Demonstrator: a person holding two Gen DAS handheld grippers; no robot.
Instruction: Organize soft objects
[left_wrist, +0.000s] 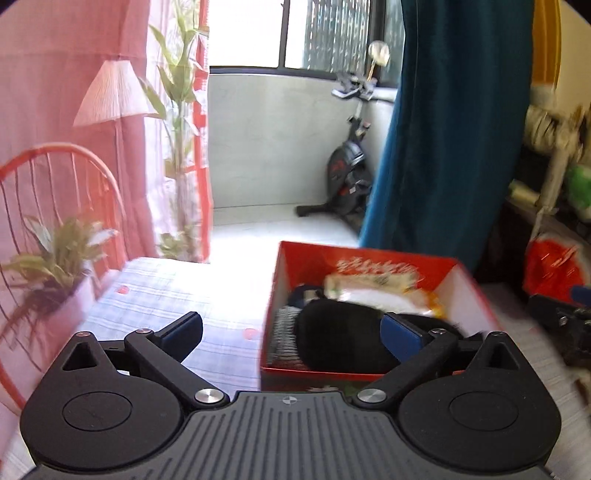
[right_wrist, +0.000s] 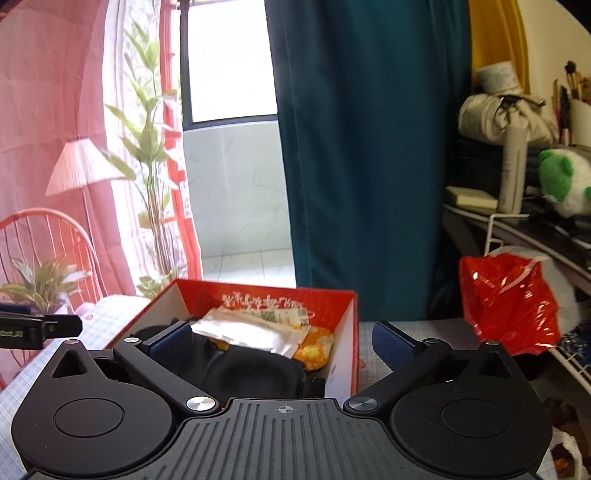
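From the left wrist, the left gripper hangs with fingers wide apart and empty above a checked cloth surface; the red box on it holds a black soft item. Behind stand a pink curtain and an exercise bike.

From the right wrist, the right gripper is likewise spread, empty, over the box, near a teal curtain and red bag.

Beyond the fingers hangs a teal curtain, with a pink curtain far to their left. A white lamp and a tall plant stand left of the fingers. An exercise bike stands ahead; a red bag lies to their right.
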